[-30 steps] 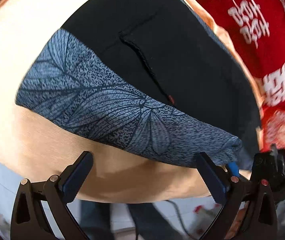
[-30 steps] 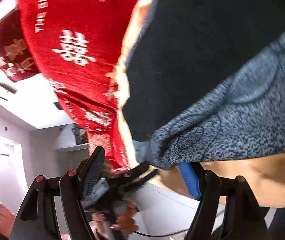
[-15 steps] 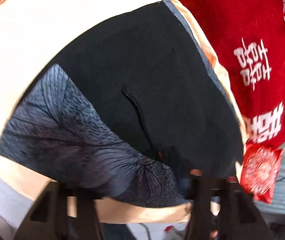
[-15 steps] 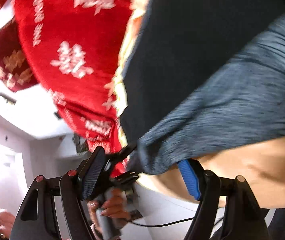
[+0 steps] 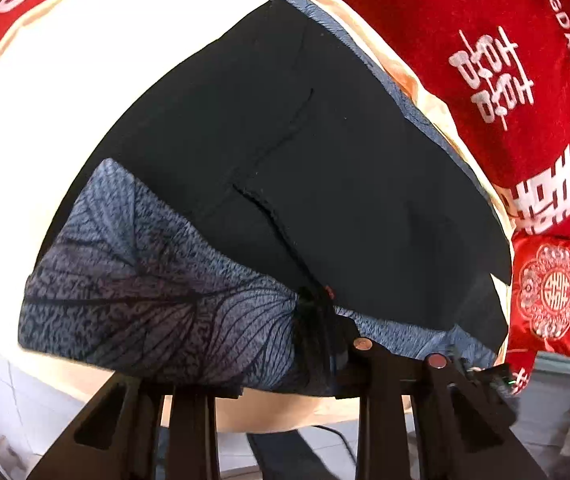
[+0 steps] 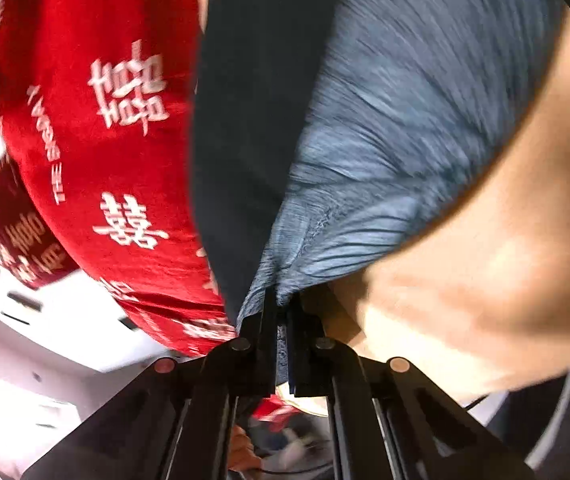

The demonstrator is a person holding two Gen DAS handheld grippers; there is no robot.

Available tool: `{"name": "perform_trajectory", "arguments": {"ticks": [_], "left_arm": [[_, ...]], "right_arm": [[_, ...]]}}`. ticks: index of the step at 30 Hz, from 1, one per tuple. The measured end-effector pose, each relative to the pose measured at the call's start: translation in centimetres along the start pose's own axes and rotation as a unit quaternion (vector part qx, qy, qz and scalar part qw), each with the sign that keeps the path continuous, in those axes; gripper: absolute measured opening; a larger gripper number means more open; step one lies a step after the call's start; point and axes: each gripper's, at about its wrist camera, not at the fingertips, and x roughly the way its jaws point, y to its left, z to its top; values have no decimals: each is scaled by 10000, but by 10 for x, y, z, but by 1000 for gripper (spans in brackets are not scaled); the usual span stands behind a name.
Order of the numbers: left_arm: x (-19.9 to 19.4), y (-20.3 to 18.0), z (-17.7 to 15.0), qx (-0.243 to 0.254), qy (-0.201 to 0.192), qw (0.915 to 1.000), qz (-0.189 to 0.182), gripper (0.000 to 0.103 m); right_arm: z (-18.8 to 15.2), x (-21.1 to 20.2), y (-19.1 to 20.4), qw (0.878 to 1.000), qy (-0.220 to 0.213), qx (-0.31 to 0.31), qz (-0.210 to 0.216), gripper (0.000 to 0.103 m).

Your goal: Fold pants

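Black pants (image 5: 325, 160) with a blue-grey leaf-patterned waistband (image 5: 145, 288) lie flat on a peach sheet (image 5: 65, 100). In the left wrist view the waistband drapes over my left gripper (image 5: 281, 360) and hides its fingertips. Its jaws are closing, and the cloth bunches in a dark gather between them. In the right wrist view my right gripper (image 6: 281, 312) is shut on the waistband's corner (image 6: 365, 200), and the cloth fans out from the pinch in tight pleats. The black pants (image 6: 245, 120) run away from it beside the waistband.
A red blanket (image 5: 485, 60) with white characters lies along the far side of the pants, also in the right wrist view as a red blanket (image 6: 105, 140). A red embroidered pouch (image 5: 545, 292) hangs at the bed's edge. White floor tiles (image 5: 5, 380) show below the sheet.
Both grippers stood open at the waistband's edge and have closed on it. The right one pinched the corner, and the left one slid under the cloth. The waistband now bunches at both grips.
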Motion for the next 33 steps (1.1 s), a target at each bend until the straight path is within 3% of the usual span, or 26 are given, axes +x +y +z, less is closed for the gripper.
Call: {"name": "perform_trajectory", "arguments": {"ticks": [5, 10, 17, 23, 24, 26, 27, 29, 30, 32, 33], "left_arm": [[-26, -16, 7, 148, -99, 9998, -27, 30], [-48, -52, 37, 326, -388, 9987, -29, 30], [-38, -102, 118, 458, -760, 9958, 207, 30], [17, -117, 187, 541, -1078, 9893, 823, 31], [29, -116, 196, 521, -1087, 9881, 956, 34], [50, -112, 208, 452, -1124, 9839, 1314, 62], [59, -108, 212, 393, -1168, 9805, 1530, 65], [66, -103, 217, 297, -1117, 9813, 1542, 65], [63, -101, 217, 248, -1117, 9820, 1504, 65], [51, -104, 214, 276, -1145, 9813, 1522, 65], [44, -106, 212, 330, -1177, 9800, 1572, 65]], "right_arm": [[5, -18, 72, 9919, 247, -1070, -631, 3], [33, -9, 128, 9820, 457, -1668, -754, 3], [124, 50, 195, 9582, 1054, -2281, -1366, 4], [202, 123, 206, 9310, 1495, -2639, -2029, 6], [211, 133, 202, 9284, 1527, -2650, -2109, 6], [229, 154, 193, 9224, 1591, -2683, -2279, 6], [236, 165, 188, 9182, 1636, -2706, -2384, 7], [246, 180, 183, 9126, 1667, -2697, -2583, 10], [248, 184, 183, 9123, 1653, -2642, -2656, 19], [245, 184, 192, 9161, 1681, -2616, -2534, 54], [239, 181, 199, 9140, 1688, -2723, -2489, 80]]}}
